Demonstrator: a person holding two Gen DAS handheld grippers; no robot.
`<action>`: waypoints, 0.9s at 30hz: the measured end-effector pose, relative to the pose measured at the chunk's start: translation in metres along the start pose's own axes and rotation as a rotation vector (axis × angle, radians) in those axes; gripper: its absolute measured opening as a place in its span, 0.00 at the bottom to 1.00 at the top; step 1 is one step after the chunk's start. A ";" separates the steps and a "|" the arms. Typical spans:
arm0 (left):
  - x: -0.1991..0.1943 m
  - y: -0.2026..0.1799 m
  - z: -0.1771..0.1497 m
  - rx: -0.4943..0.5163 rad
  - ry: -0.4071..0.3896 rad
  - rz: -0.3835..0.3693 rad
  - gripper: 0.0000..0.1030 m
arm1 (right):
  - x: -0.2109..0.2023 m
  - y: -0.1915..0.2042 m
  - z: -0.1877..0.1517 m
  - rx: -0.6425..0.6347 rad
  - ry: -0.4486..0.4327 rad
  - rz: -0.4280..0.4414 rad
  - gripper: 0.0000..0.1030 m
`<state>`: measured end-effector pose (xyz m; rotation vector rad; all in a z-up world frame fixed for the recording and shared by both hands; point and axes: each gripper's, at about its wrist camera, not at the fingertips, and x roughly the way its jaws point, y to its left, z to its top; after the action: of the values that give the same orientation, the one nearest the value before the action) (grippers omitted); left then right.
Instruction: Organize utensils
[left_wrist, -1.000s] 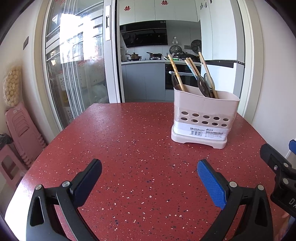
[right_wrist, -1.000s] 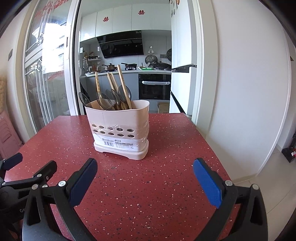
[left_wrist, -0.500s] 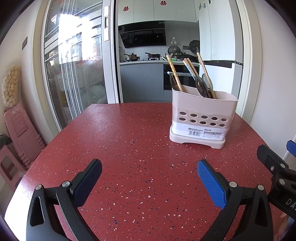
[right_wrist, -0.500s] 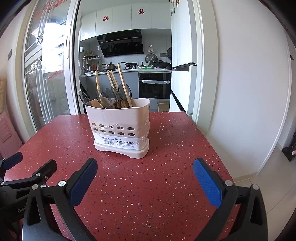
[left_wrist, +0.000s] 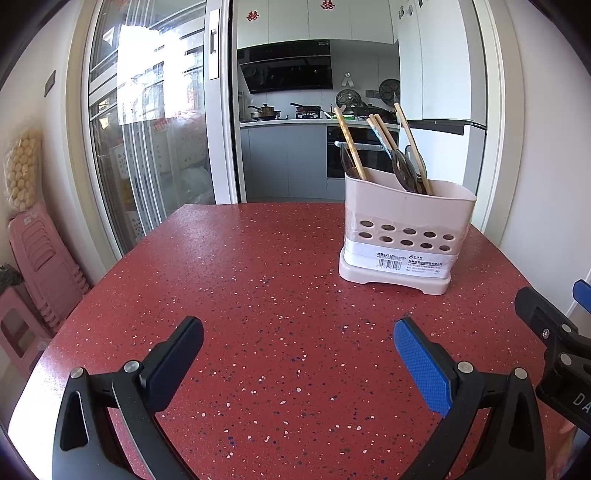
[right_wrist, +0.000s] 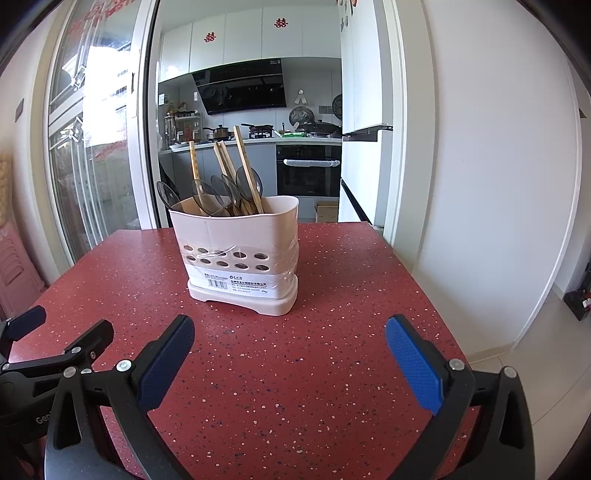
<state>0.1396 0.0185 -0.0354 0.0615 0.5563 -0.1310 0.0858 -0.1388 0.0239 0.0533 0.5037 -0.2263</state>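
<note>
A pale pink utensil holder (left_wrist: 402, 236) (right_wrist: 240, 258) with rows of oval holes stands upright on the red speckled table (left_wrist: 258, 280) (right_wrist: 332, 295). Several wooden chopsticks (left_wrist: 349, 144) (right_wrist: 246, 166) and dark translucent spoons (left_wrist: 402, 166) (right_wrist: 207, 197) stick out of its top. My left gripper (left_wrist: 297, 341) is open over the near table, well short of the holder, with nothing between its fingers. My right gripper (right_wrist: 290, 339) is open too, empty, with the holder ahead and slightly left. Each gripper shows at the edge of the other's view.
A glass sliding door (left_wrist: 147, 140) stands at the left, with stacked pink stools (left_wrist: 40, 258) beside it. A white wall (right_wrist: 498, 184) runs close along the table's right edge. A kitchen with an oven (right_wrist: 308, 170) lies behind the table.
Both views have shifted slightly, with the holder sitting a little lower and nearer in frame. Both grippers stay open and empty.
</note>
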 end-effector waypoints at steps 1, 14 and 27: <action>0.000 0.000 0.000 0.000 0.000 -0.001 1.00 | 0.000 0.000 0.000 0.000 0.000 0.001 1.00; 0.001 -0.003 0.000 0.003 0.005 -0.004 1.00 | 0.001 -0.001 0.000 0.002 0.002 0.001 1.00; 0.001 -0.002 -0.001 0.002 0.006 -0.006 1.00 | 0.003 -0.003 -0.003 0.002 0.005 0.000 1.00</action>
<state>0.1402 0.0161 -0.0367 0.0628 0.5626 -0.1369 0.0863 -0.1417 0.0198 0.0560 0.5082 -0.2263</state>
